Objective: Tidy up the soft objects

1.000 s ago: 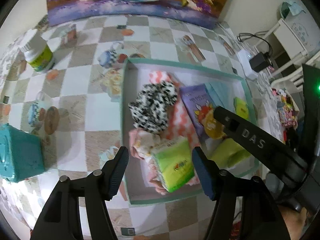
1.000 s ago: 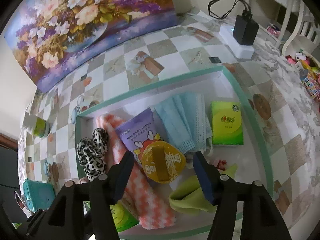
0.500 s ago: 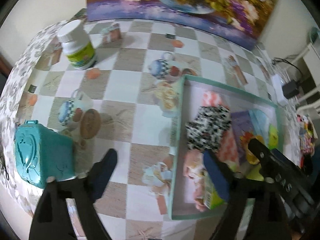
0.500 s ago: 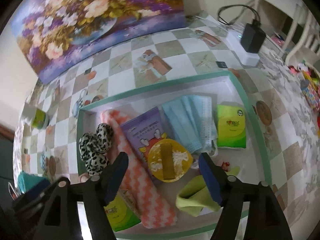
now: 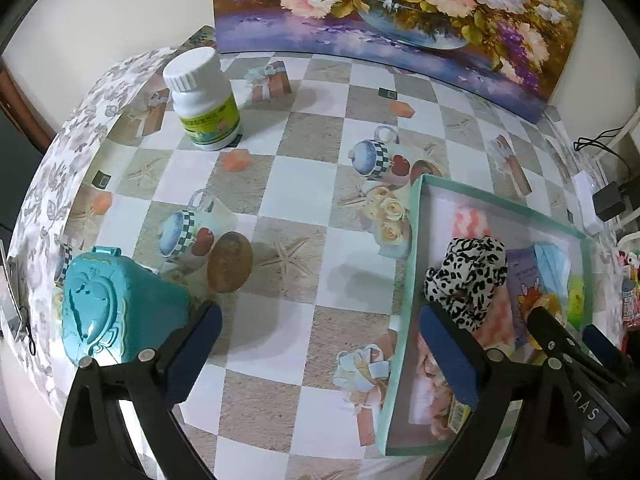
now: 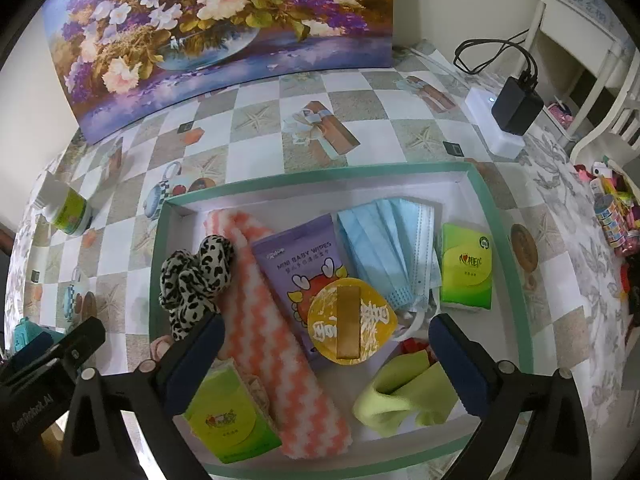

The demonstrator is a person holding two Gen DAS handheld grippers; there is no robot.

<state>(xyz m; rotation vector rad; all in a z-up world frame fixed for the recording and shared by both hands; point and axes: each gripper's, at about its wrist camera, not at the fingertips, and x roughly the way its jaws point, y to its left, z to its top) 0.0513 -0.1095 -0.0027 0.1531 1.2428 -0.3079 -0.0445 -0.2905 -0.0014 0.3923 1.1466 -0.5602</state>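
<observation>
Green-rimmed tray (image 6: 498, 216) already holds scrunchie (image 6: 196, 276), towel, wipes, masks, tissues; both grippers (image 6: 326, 354) are opening, empty; little seems left.

Left wrist view: a fisheye camera rides behind the left gripper (image 5: 318, 354) and looks steeply down along its two fingers, which frame the lower edge. It faces the checkered tablecloth (image 5: 300, 200), with the white bottle (image 5: 202, 100) at upper left, the flower painting (image 5: 400, 12) along the top and the tray (image 5: 408, 280) at right.

Right wrist view: the same kind of camera sits behind the right gripper (image 6: 326, 364) and looks steeply down, close over the tray (image 6: 496, 240), which fills the centre.

Shared ground: both views take in the tray, the spotted scrunchie (image 5: 466, 280) (image 6: 196, 276), the painting (image 6: 216, 28), the bottle (image 6: 66, 210) and the teal case (image 5: 116, 308) (image 6: 28, 338). Each view catches the other gripper at its lower corner.
</observation>
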